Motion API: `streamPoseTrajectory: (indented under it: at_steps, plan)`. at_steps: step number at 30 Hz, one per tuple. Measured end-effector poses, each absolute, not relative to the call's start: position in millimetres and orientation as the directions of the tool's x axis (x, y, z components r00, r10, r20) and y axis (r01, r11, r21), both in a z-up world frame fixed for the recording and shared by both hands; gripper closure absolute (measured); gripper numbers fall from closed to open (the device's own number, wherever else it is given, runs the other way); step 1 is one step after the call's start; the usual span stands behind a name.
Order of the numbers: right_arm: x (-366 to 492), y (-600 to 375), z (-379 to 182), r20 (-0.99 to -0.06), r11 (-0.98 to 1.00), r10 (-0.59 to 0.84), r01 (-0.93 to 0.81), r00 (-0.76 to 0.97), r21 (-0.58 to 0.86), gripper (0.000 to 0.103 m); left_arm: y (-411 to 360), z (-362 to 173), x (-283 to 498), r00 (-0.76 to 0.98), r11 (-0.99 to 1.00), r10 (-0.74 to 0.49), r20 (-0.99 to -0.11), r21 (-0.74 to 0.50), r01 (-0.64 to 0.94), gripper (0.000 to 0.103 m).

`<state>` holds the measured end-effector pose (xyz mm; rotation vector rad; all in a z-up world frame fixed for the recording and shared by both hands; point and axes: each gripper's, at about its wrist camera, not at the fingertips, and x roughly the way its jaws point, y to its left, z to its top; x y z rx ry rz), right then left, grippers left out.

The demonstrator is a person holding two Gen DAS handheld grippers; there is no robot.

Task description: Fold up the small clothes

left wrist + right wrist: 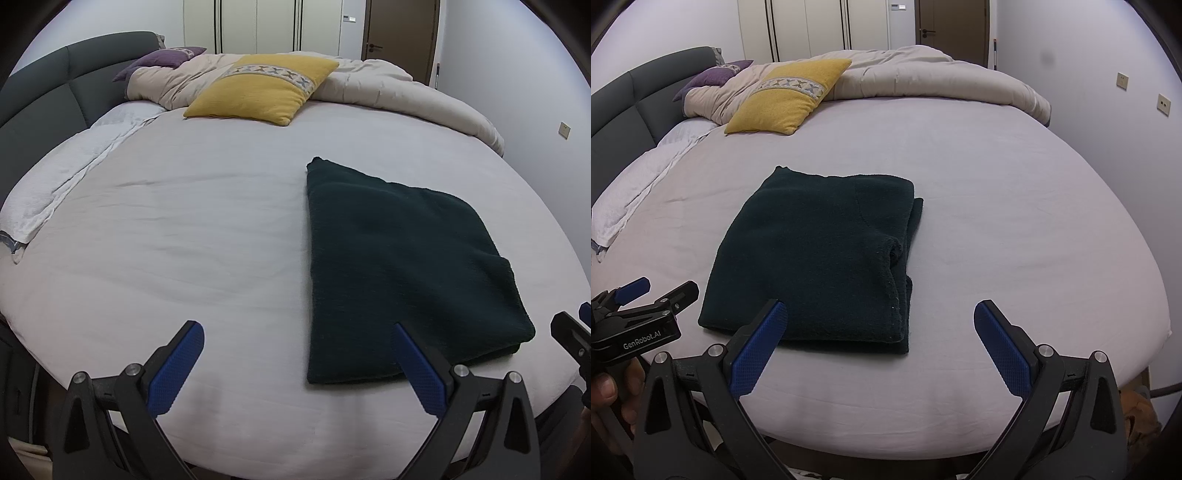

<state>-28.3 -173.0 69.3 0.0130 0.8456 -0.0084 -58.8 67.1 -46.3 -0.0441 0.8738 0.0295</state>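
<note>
A dark green knitted garment [399, 266] lies folded into a flat rectangle on the pale bed sheet [184, 229]. It also shows in the right wrist view [820, 254], with layered edges on its right side. My left gripper [299, 328] is open and empty, above the bed's near edge, its right finger over the garment's near left corner. My right gripper [879, 310] is open and empty, just short of the garment's near edge. The left gripper [653, 290] also shows at the left of the right wrist view.
A yellow cushion [262, 86], a purple cushion [162, 61] and a bunched beige duvet [406, 92] lie at the far side of the bed. A white towel [66, 173] lies along the left by the dark headboard [44, 92]. Wardrobes and a door stand behind.
</note>
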Motion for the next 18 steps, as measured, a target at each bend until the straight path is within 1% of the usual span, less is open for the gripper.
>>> streamPoseTrajectory:
  at_steps: [18]
  plan:
    - [-28.8,-171.2,69.4,-0.748,1.000,-0.002,0.014,0.663,0.011,0.000,70.3,-47.4,-57.7,0.640,0.998,0.015,-0.769,-0.024,-0.053,0.000]
